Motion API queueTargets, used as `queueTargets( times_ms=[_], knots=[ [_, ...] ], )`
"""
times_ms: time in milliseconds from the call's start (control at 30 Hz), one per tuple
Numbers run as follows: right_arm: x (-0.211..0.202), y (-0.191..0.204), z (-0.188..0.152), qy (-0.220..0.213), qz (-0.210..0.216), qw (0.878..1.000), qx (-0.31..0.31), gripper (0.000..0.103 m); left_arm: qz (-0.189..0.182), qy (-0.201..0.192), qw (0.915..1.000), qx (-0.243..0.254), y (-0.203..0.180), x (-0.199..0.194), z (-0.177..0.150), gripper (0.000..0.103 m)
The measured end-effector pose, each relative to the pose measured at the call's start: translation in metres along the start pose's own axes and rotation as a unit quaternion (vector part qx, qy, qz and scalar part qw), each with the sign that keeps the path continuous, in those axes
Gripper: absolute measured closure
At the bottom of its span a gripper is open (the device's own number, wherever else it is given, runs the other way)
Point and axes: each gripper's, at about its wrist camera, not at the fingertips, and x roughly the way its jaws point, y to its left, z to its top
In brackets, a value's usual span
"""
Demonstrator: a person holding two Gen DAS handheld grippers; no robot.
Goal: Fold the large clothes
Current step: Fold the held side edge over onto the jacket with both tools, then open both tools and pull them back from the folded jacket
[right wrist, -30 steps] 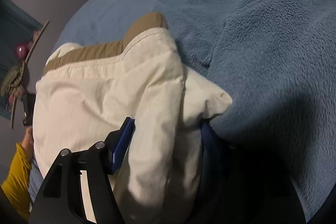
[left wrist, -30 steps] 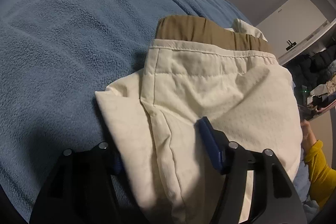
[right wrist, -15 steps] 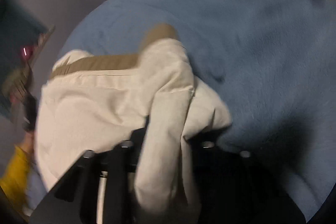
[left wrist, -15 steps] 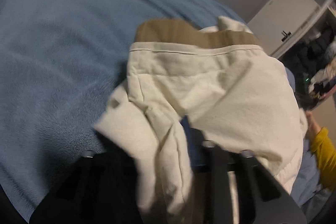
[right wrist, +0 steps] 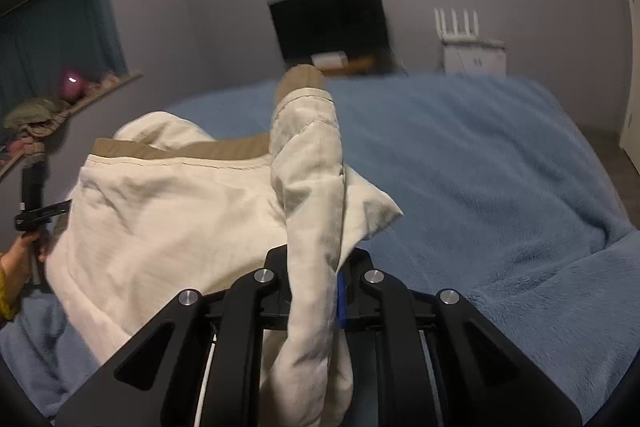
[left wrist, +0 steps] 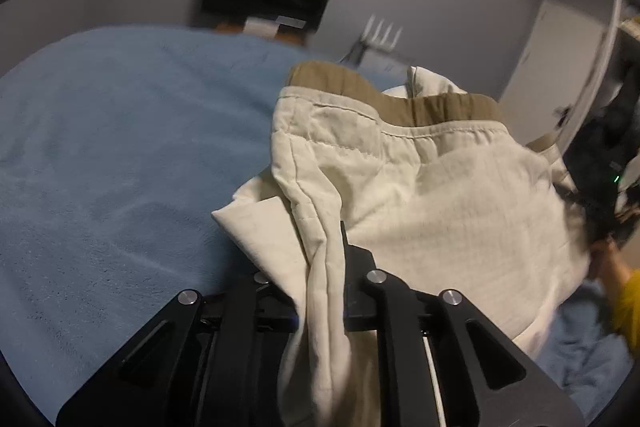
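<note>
Left gripper [left wrist: 320, 267] clenched on cream trousers [left wrist: 440, 203] at frame centre, right gripper [right wrist: 314, 279] grasping same trousers [right wrist: 168, 211], blue blanket [left wrist: 112, 163] at left, black screen [right wrist: 330, 23] upper centre

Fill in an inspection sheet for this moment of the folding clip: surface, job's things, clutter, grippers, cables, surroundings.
Surface: blue fleece blanket over a bed, rumpled at the near right edge in the right wrist view.
Job's things: cream garment with a tan waistband, bunched and raised at both near edges.
Clutter: nothing seen on the blanket besides the garment.
Grippers: left gripper and right gripper each have jaws closed on a cream fold.
Cables: nothing seen.
Surroundings: dark screen on the grey wall, white router with antennas, teal curtain, shelf with a pink object; blurred.
</note>
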Motion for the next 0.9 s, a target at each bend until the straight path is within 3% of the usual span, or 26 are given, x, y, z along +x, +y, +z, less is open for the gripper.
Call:
queueTargets(
  times_ms=[67, 167, 267, 333, 433, 500, 533, 600, 667, 733, 800, 900],
  knots=[
    [0.025, -0.011, -0.004, 0.036, -0.021, 0.999, 0.005, 0.092, 0.024, 0.03, 0.9993, -0.003, 0.01, 0.023, -0.005, 0.087],
    [0.059, -0.031, -0.016, 0.084, -0.052, 0.995, 0.018, 0.086, 0.037, 0.035, 0.9987, -0.011, 0.02, 0.038, -0.005, 0.08],
    [0.066, -0.041, -0.021, 0.089, -0.06, 0.994, 0.028, 0.074, 0.057, 0.038, 0.9976, 0.006, 0.017, 0.041, -0.006, 0.072],
    [0.063, -0.044, -0.021, 0.089, -0.086, 0.992, 0.036, 0.048, 0.09, 0.033, 0.9953, 0.011, 0.011, 0.038, -0.005, 0.053],
    [0.044, -0.045, -0.017, 0.075, -0.119, 0.989, 0.039, 0.047, 0.13, 0.002, 0.9914, 0.01, 0.012, 0.015, -0.008, 0.039],
    [0.028, -0.032, -0.016, 0.062, -0.15, 0.987, 0.014, 0.045, 0.135, -0.021, 0.9906, 0.011, 0.005, -0.013, -0.013, 0.036],
    [0.013, -0.012, -0.013, 0.053, -0.165, 0.985, -0.01, 0.039, 0.143, -0.034, 0.9888, 0.026, -0.003, -0.026, -0.013, 0.032],
    [-0.012, 0.011, -0.014, 0.038, -0.156, 0.986, -0.033, 0.03, 0.136, -0.039, 0.9881, 0.061, -0.03, -0.042, -0.015, 0.023],
    [-0.028, 0.038, -0.017, 0.037, -0.12, 0.992, -0.036, 0.024, 0.113, -0.031, 0.9902, 0.075, -0.057, -0.044, -0.018, 0.012],
    [-0.027, 0.066, -0.019, 0.054, -0.075, 0.995, -0.034, 0.023, 0.077, -0.01, 0.9937, 0.08, -0.088, -0.033, -0.023, 0.01],
    [-0.009, 0.097, -0.026, 0.088, -0.056, 0.993, -0.047, 0.023, 0.059, 0.024, 0.9948, 0.079, -0.114, -0.013, -0.03, 0.01],
    [0.021, 0.125, -0.038, 0.129, -0.052, 0.988, -0.068, 0.023, 0.07, 0.066, 0.9908, 0.095, -0.134, 0.025, -0.04, 0.009]
  ],
)
